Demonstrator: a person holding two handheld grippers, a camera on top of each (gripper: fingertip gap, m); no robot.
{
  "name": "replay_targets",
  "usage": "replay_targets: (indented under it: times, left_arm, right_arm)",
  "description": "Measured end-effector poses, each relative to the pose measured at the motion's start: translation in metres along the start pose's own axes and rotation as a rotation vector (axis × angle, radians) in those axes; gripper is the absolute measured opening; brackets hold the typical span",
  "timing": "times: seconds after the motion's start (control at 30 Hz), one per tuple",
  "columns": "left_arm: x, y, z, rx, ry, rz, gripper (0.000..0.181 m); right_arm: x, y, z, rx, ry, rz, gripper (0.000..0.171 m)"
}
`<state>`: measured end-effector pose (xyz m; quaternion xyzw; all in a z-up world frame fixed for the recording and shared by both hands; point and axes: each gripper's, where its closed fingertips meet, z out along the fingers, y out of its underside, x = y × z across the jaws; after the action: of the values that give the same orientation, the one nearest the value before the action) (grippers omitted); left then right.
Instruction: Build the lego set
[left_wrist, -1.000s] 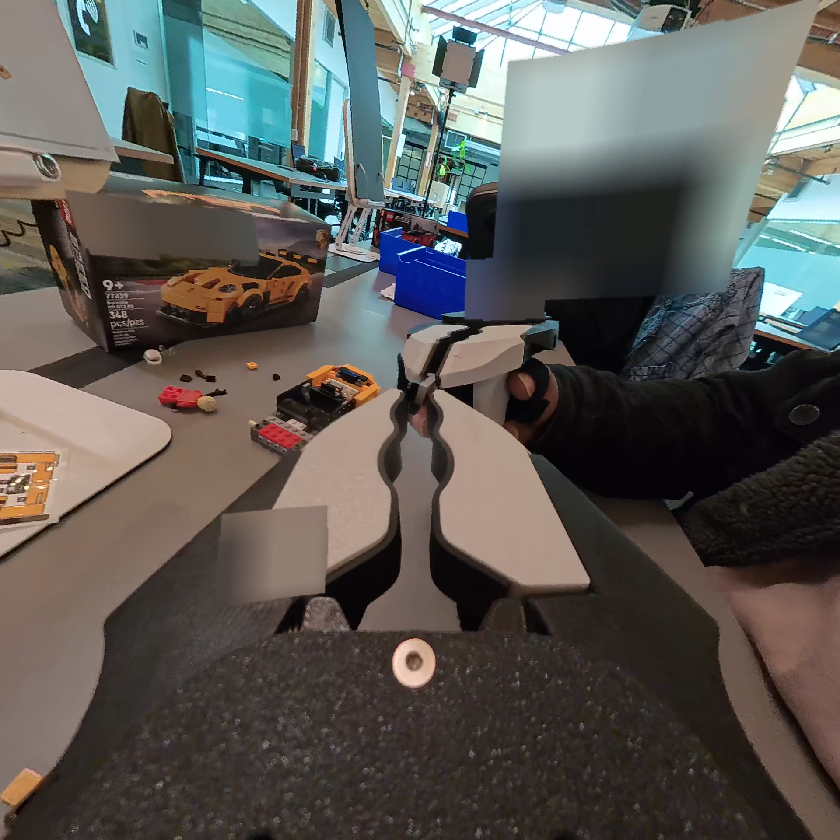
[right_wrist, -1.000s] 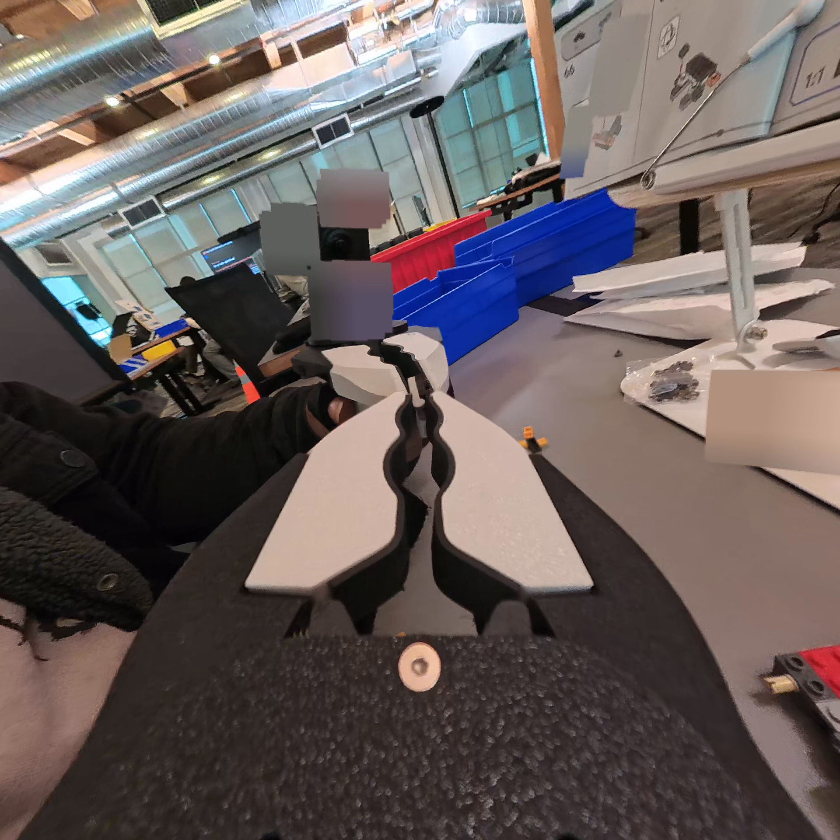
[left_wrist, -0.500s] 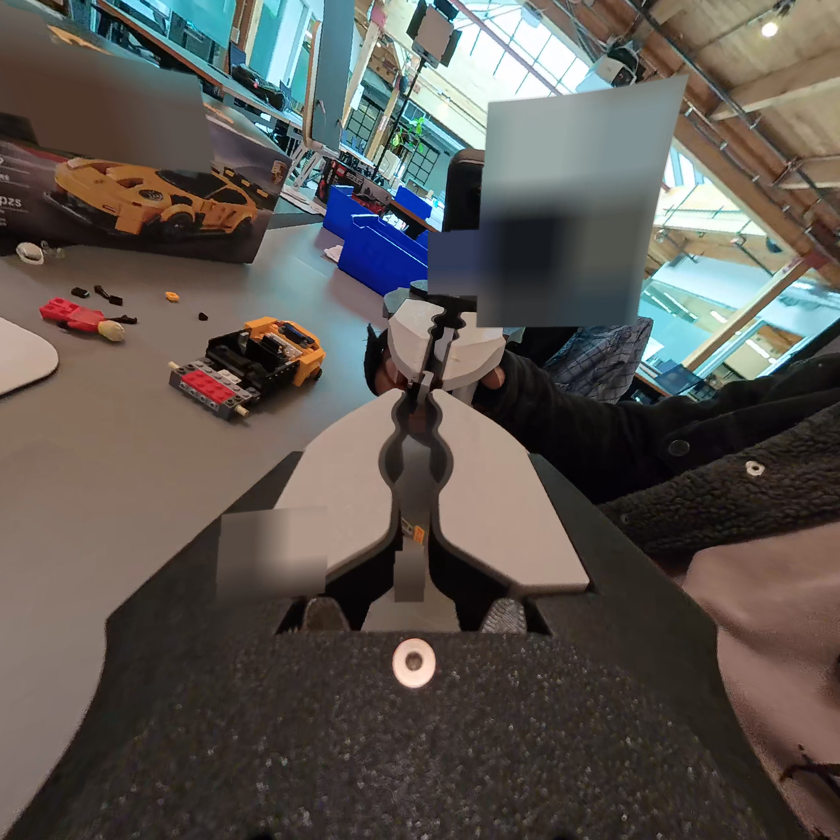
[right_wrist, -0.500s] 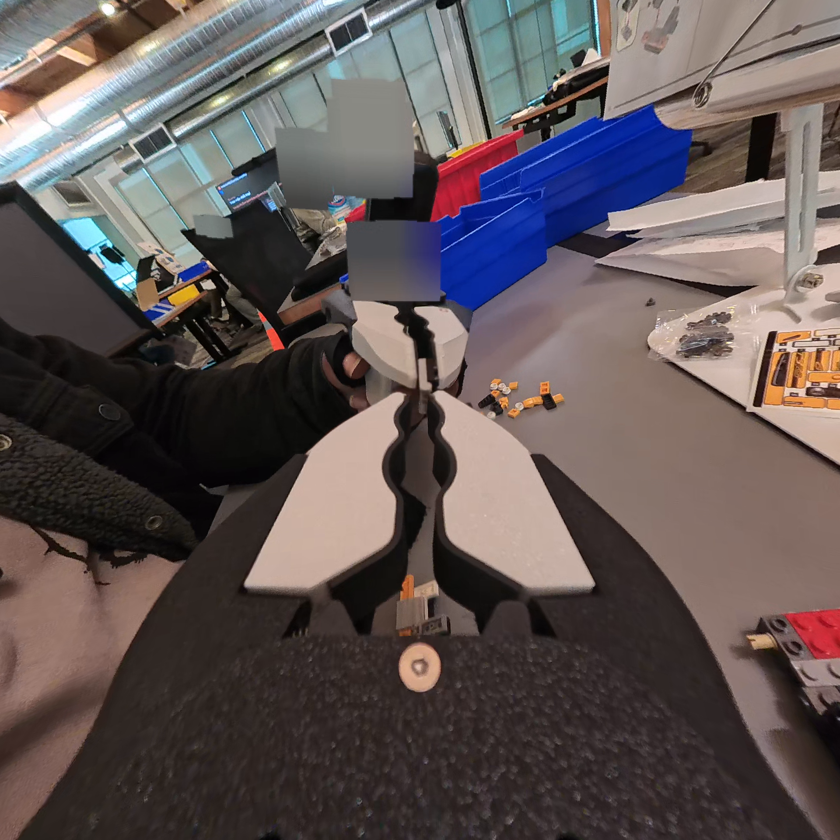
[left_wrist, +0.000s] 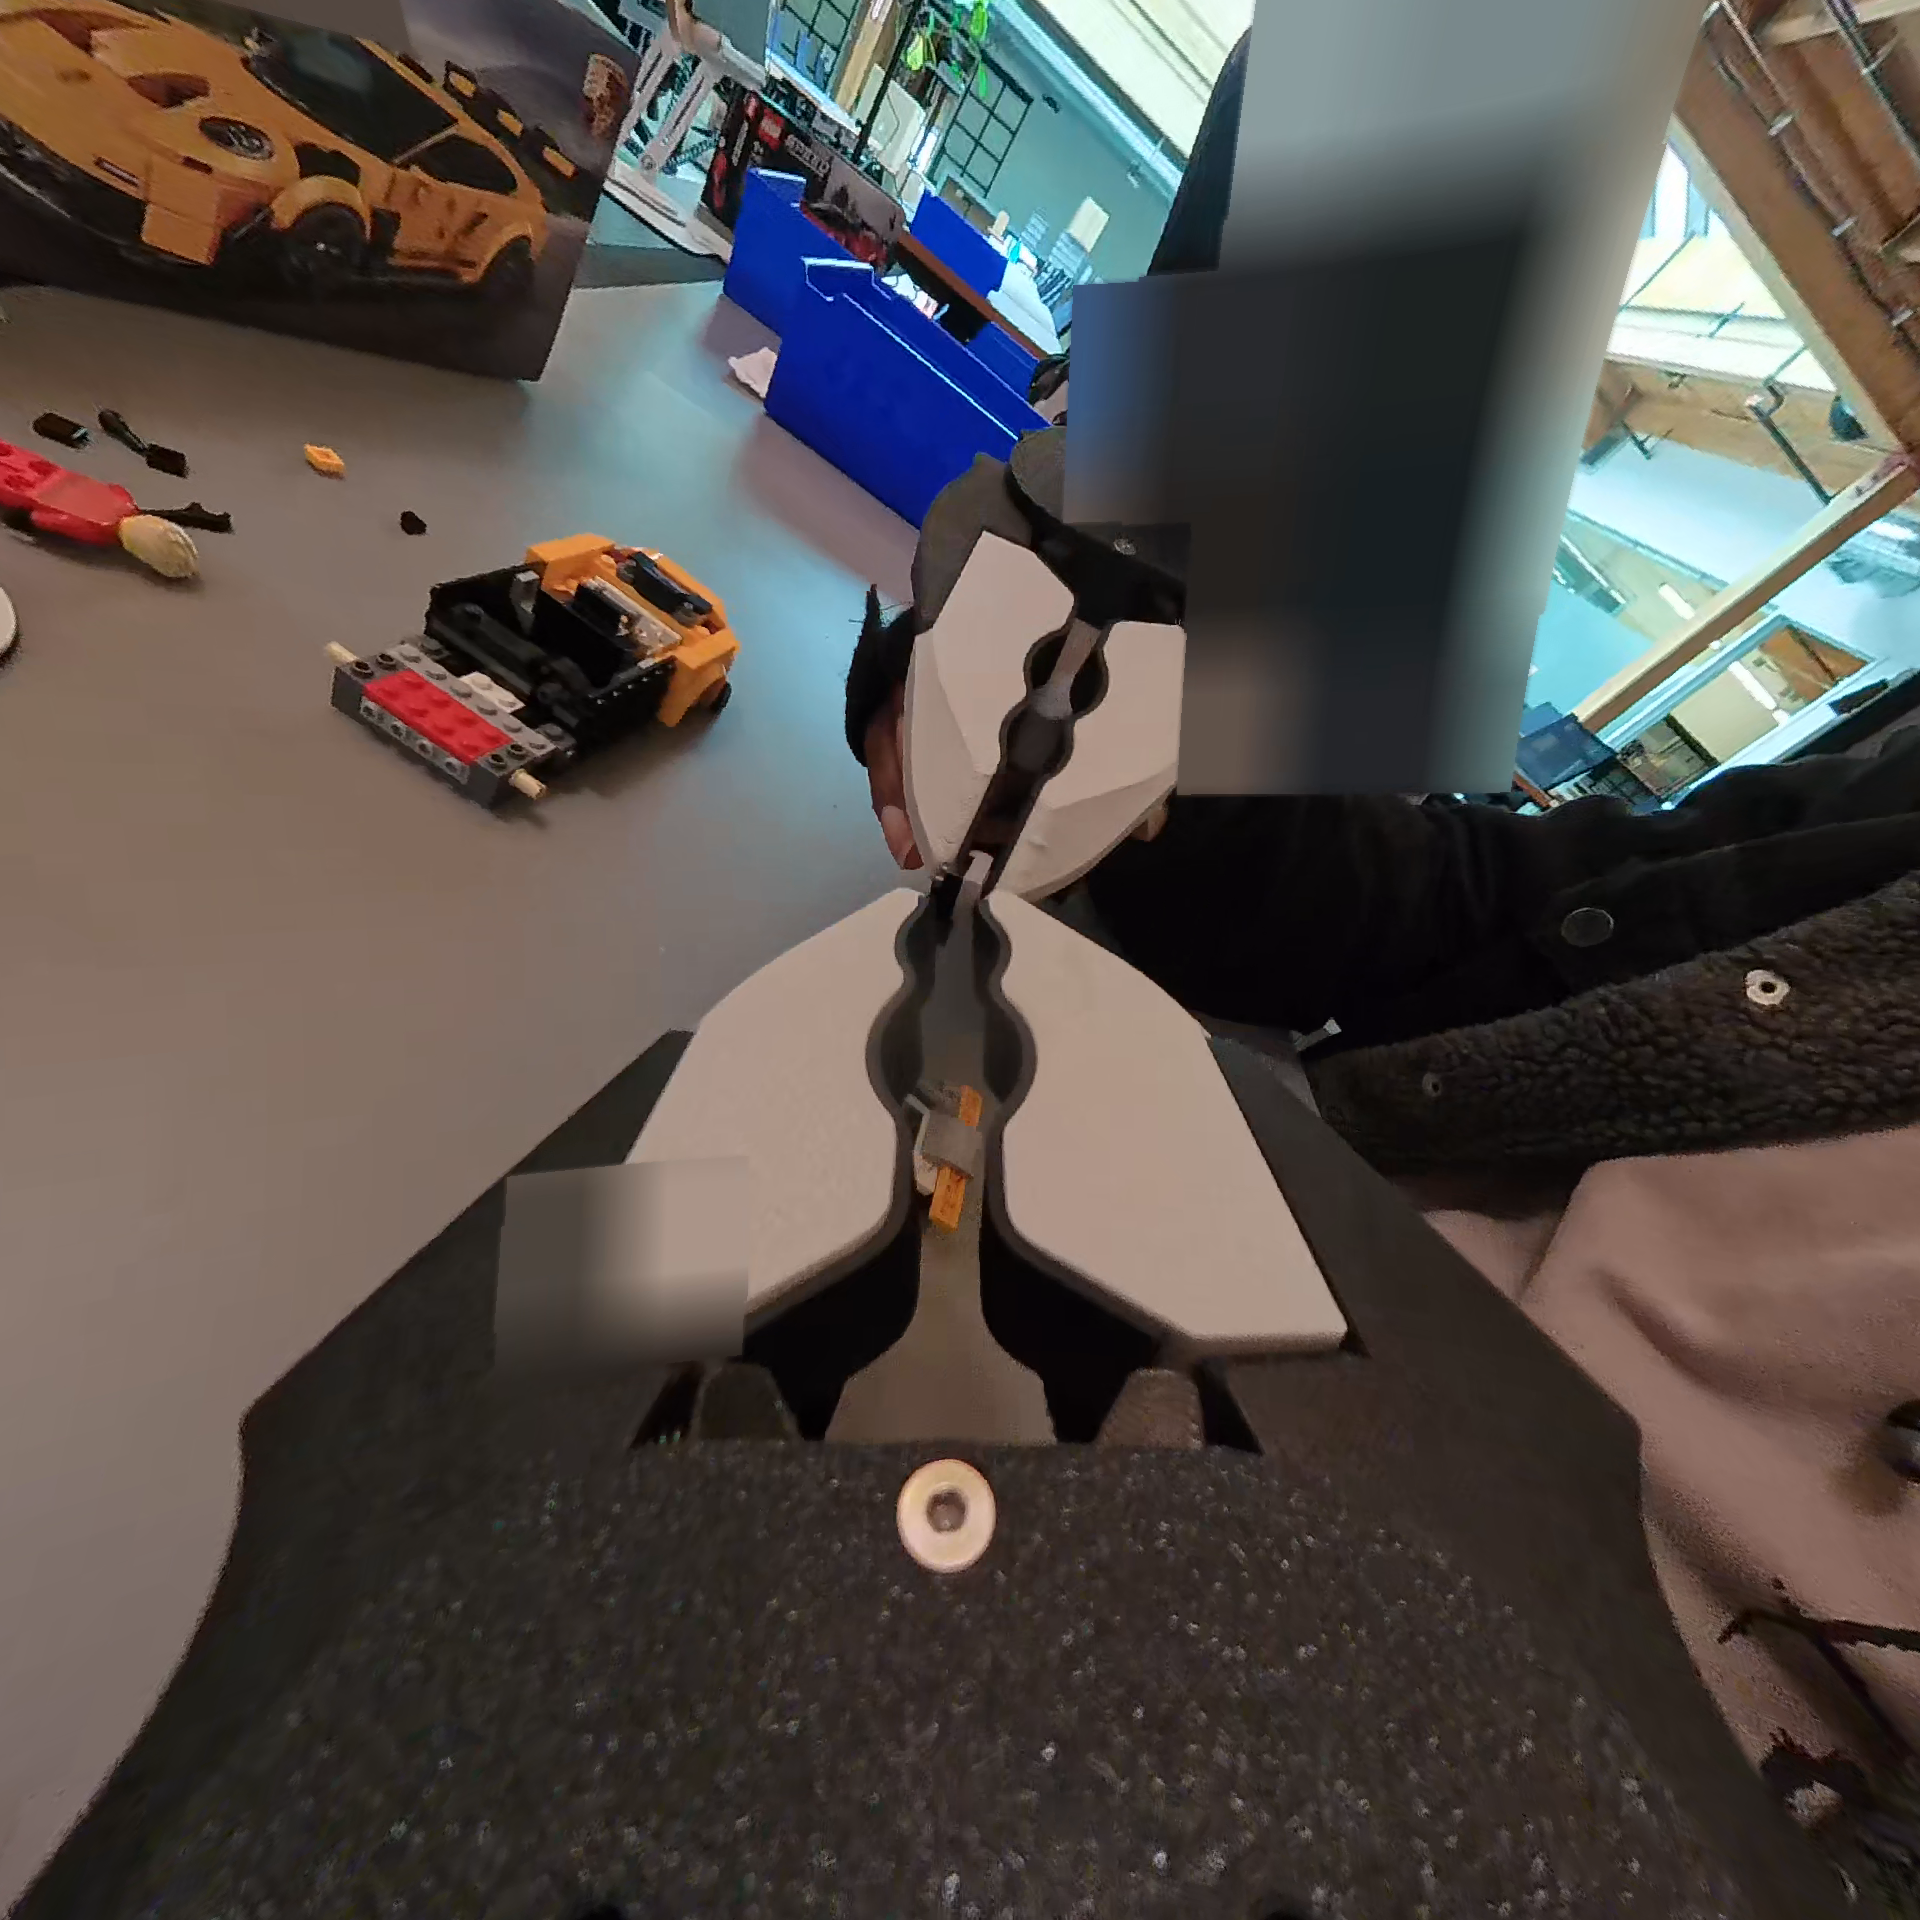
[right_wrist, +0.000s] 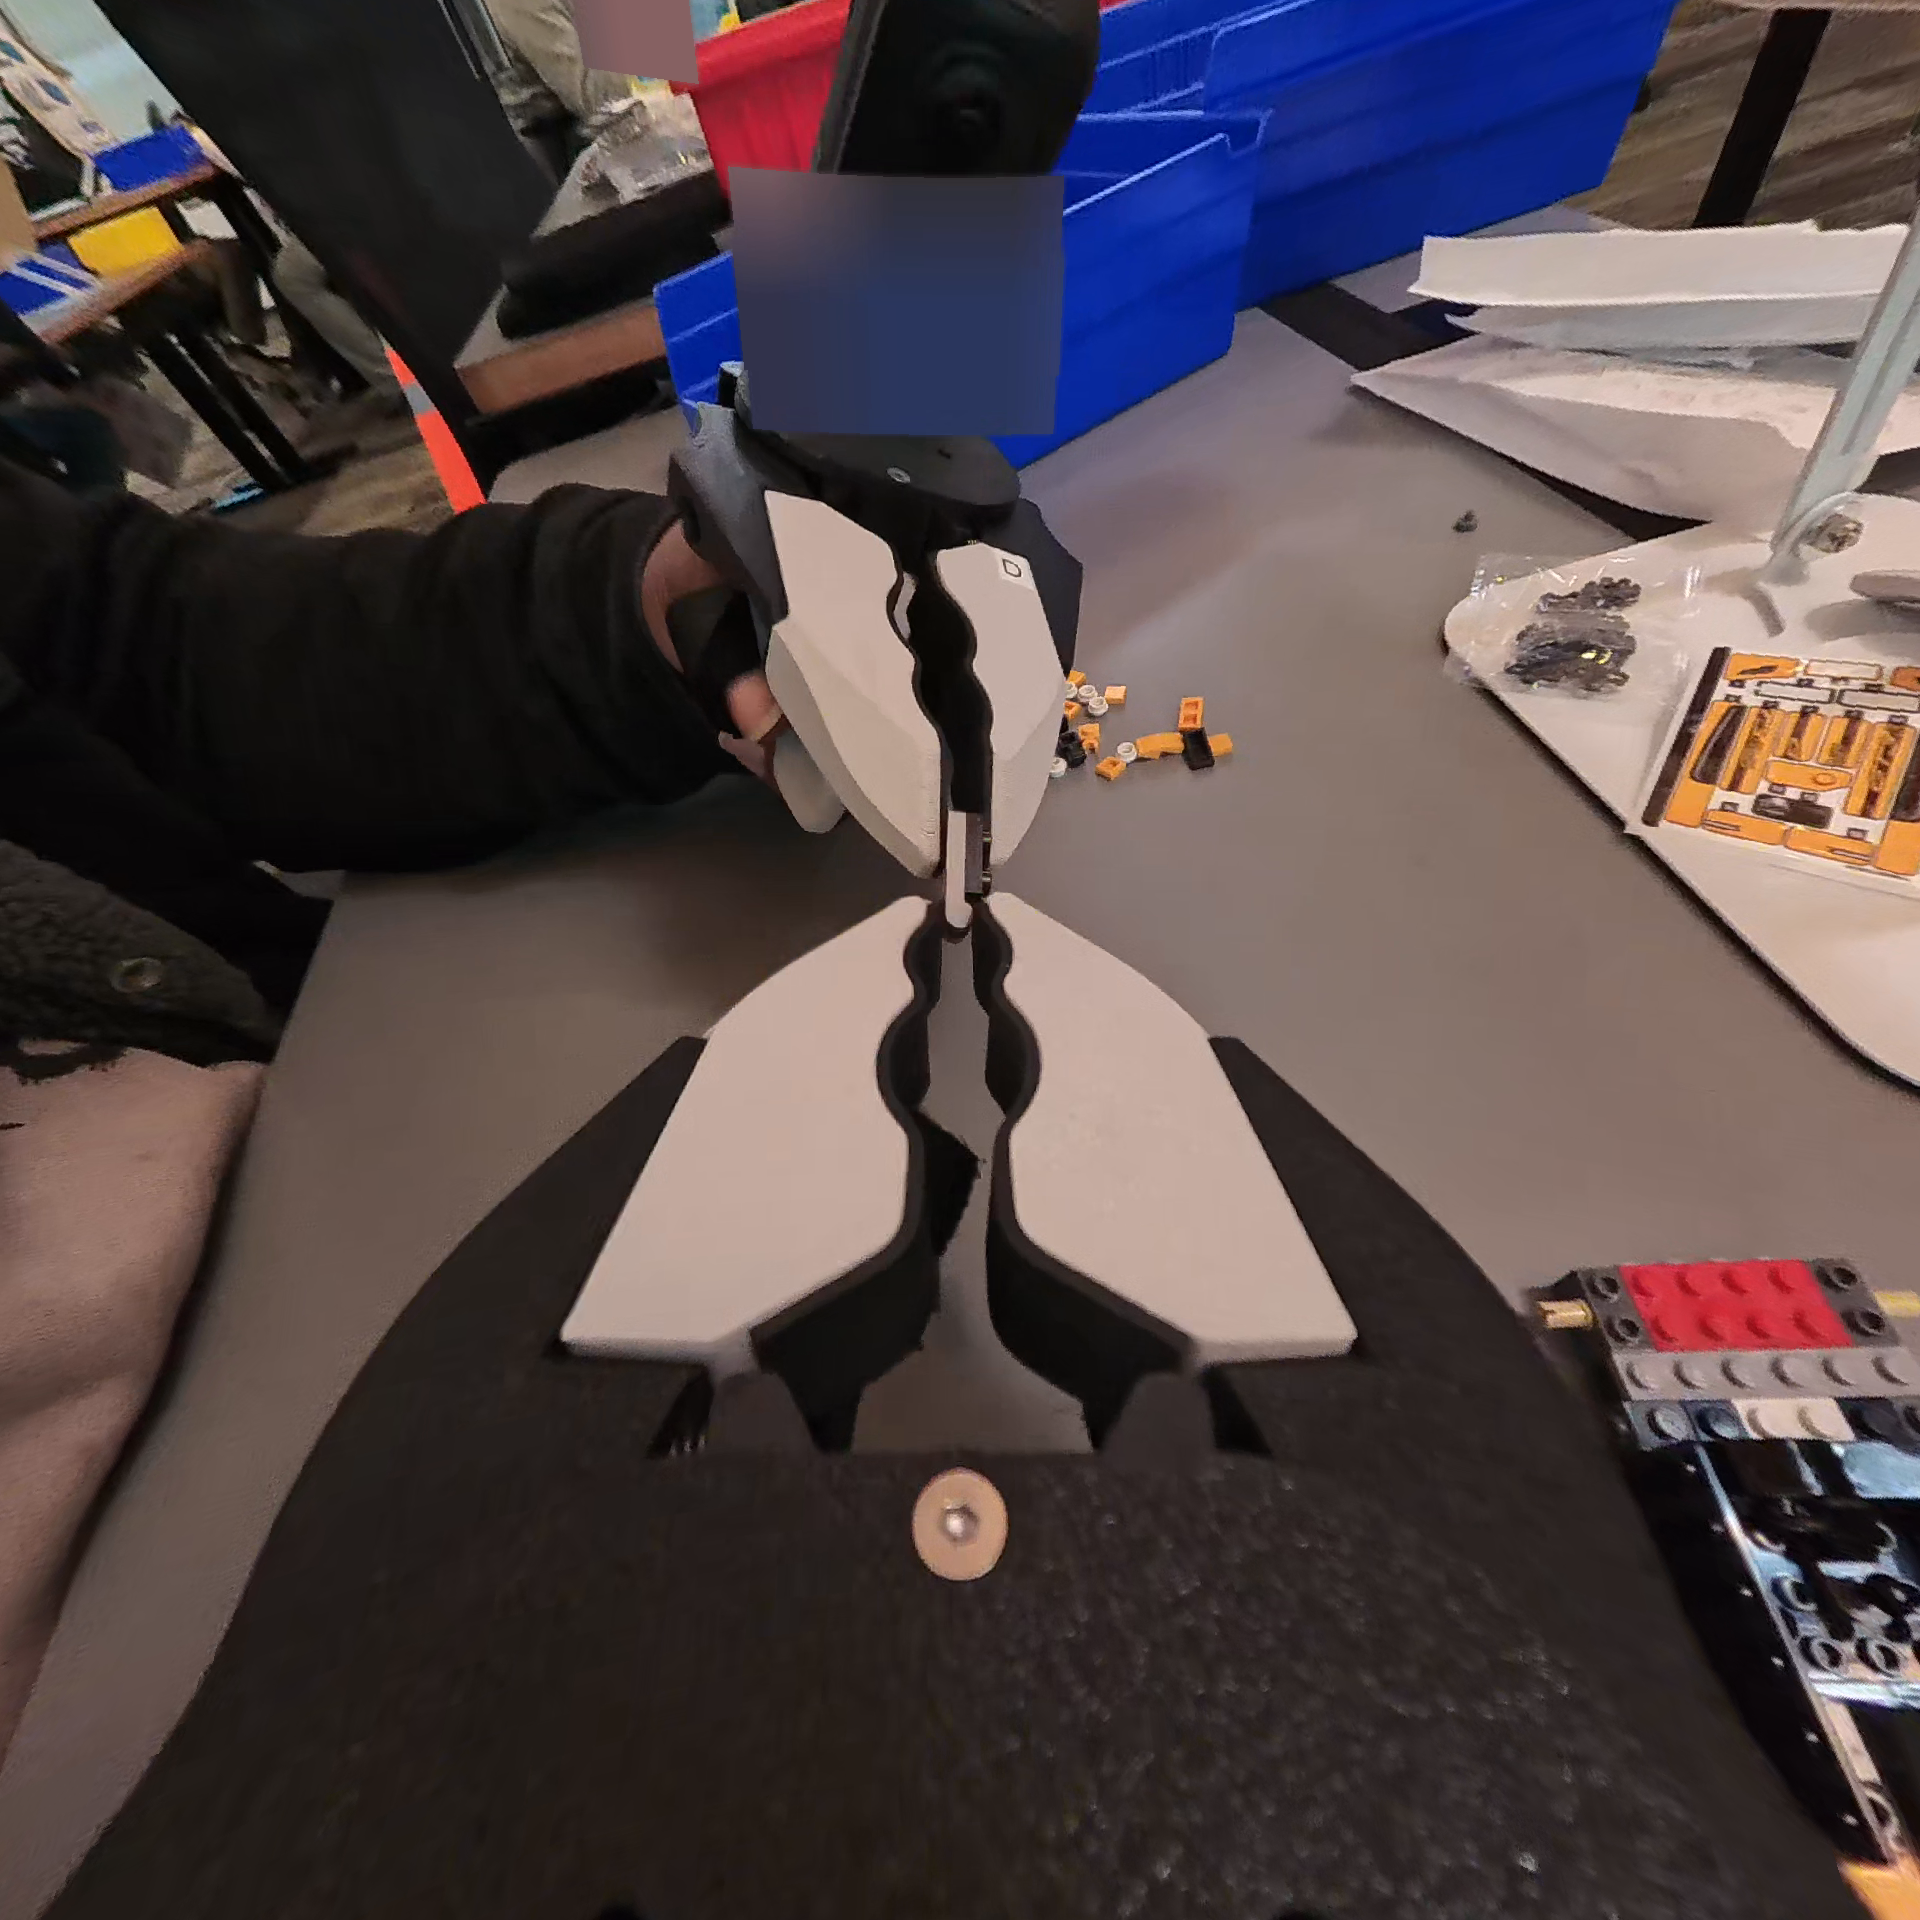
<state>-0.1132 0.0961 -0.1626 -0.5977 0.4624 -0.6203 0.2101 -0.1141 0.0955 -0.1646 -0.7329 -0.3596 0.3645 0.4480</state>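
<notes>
My left gripper (left_wrist: 951, 902) and right gripper (right_wrist: 956, 920) are both shut and meet tip to tip above the grey table (left_wrist: 312, 987). A small grey-and-black lego piece (right_wrist: 961, 862) is pinched between the two sets of tips; it also shows in the left wrist view (left_wrist: 958, 878). The right gripper faces me in the left wrist view (left_wrist: 977, 854), and the left one in the right wrist view (right_wrist: 961, 826). A small grey-and-orange assembly (left_wrist: 945, 1153) lies on the table under the left fingers. The partly built orange-and-black car (left_wrist: 540, 665) sits to the left, and its red-topped end shows in the right wrist view (right_wrist: 1756, 1351).
The set's box (left_wrist: 260, 156) stands at the back left, with a red piece (left_wrist: 62, 504) and small black bits near it. Loose orange pieces (right_wrist: 1143, 732), a bag of black parts (right_wrist: 1569, 634) and a sticker sheet (right_wrist: 1787, 769) on a white tray lie right. Blue bins (right_wrist: 1143, 239) line the far edge. Only a small space, under 4 cm, lies between the two pairs of fingers. The partly built orange-and-black car (left_wrist: 540, 665) is about 15 centimetres from both grippers' fingertips. Look for it in the right wrist view (right_wrist: 1829, 1483) too.
Both grippers have stayed tip to tip and tilted down toward the table. The grey-and-orange assembly has come into view under the left fingers.
</notes>
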Motion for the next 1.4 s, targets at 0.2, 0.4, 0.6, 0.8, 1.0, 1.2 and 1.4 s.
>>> replay_targets:
  times: [0.2, 0.4, 0.6, 0.8, 1.0, 1.2, 1.4]
  left_arm:
    - [-0.002, -0.005, 0.0, 0.029, -0.062, 0.103, 0.007]
    - [0.001, -0.01, 0.001, 0.041, -0.111, 0.22, 0.013]
    - [0.01, -0.018, 0.003, 0.112, -0.052, 0.167, 0.013]
    - [0.016, -0.022, 0.001, 0.141, -0.007, 0.127, 0.004]
    - [0.015, -0.02, 0.0, 0.132, 0.015, 0.092, 0.004]
    - [0.012, -0.015, 0.0, 0.094, 0.013, 0.054, 0.003]
    - [0.0, -0.005, 0.001, 0.043, -0.003, -0.1, 0.003]
  right_arm:
    - [0.004, -0.006, -0.002, 0.048, -0.014, 0.091, 0.005]
    - [0.008, -0.025, -0.013, 0.209, -0.077, 0.234, 0.005]
    - [-0.001, -0.031, -0.012, 0.268, -0.16, 0.273, 0.005]
    - [-0.007, -0.032, -0.012, 0.268, -0.204, 0.269, 0.005]
    - [-0.01, -0.017, -0.007, 0.179, -0.228, 0.258, 0.005]
    - [-0.009, -0.012, -0.005, 0.137, -0.201, 0.228, 0.005]
    - [0.003, -0.011, -0.011, 0.122, -0.114, 0.171, 0.012]
